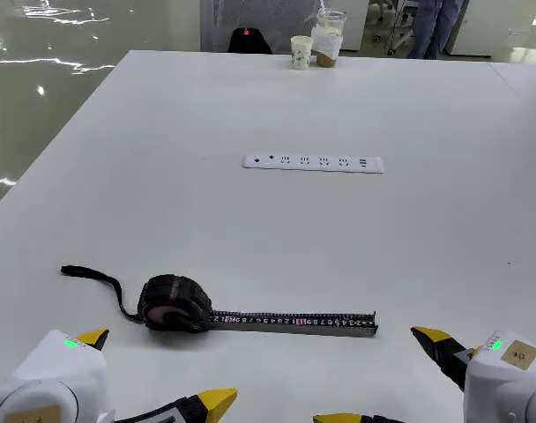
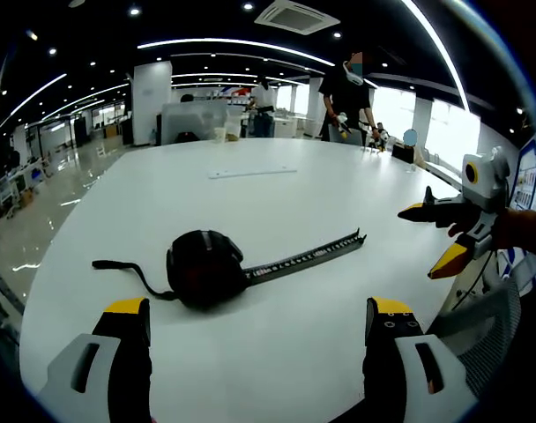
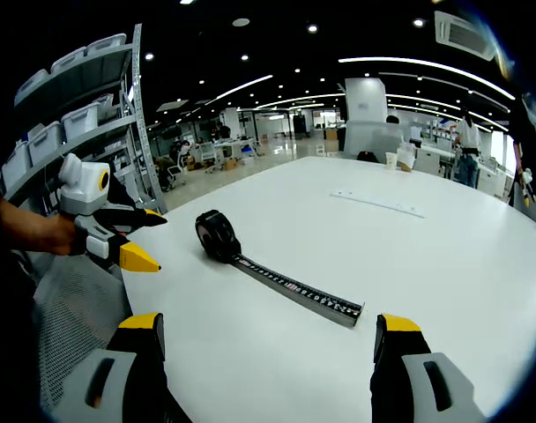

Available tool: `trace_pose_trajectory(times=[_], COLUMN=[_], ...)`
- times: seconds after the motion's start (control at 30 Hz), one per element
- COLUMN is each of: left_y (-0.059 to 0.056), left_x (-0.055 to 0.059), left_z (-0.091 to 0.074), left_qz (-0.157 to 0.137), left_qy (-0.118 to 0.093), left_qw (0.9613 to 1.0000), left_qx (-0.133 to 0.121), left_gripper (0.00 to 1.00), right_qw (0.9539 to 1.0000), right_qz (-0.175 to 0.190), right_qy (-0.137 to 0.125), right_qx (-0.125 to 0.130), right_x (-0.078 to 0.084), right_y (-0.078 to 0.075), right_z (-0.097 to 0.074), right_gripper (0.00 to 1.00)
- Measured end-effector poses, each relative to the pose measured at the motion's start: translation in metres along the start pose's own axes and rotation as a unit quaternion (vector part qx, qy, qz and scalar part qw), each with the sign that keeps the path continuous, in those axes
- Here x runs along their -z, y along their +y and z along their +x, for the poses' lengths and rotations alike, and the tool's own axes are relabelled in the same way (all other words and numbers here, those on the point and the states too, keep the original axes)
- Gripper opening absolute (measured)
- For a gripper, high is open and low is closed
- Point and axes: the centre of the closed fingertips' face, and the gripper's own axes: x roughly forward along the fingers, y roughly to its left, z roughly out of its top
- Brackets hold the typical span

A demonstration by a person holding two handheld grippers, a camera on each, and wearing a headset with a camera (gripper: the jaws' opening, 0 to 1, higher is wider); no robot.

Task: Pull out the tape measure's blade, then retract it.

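The black round tape measure case (image 1: 173, 303) lies on the white table (image 1: 250, 106), its marked steel blade (image 1: 294, 321) drawn out rightward and unheld, so probably locked. The left gripper (image 1: 153, 370) and right gripper (image 1: 384, 377) hover nearer than the case, jaws wide apart and empty.

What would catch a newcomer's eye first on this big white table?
A black tape measure lies near the front edge, its blade pulled out along the table. The left gripper and right gripper hang open, yellow-tipped, just short of it; a white power strip lies farther back.
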Motion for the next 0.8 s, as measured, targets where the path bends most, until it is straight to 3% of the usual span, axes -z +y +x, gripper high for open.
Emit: trace_pose_trajectory(times=[0.4,0.6,0.8], left_y=[0.004,0.007,0.011], left_x=[-0.003,-0.003,-0.003], left_z=[0.004,0.007,0.011], left_qz=[0.001,-0.004,-0.006], left_qy=[-0.005,-0.006,-0.007], left_qw=[0.9999,0.9999,0.9998], left_qx=[-0.010,-0.015,-0.019], left_gripper=[0.99,0.99,0.99], right_qw=[0.9996,0.9981,0.9970], right_qz=[-0.014,-0.031,-0.042], right_qy=[0.003,0.011,0.022], right_qx=[-0.024,-0.052,-0.060], right_x=[-0.002,-0.003,0.001], right_y=[-0.008,-0.010,-0.016], right_z=[0.008,0.009,0.011], right_gripper=[0.99,0.97,0.95])
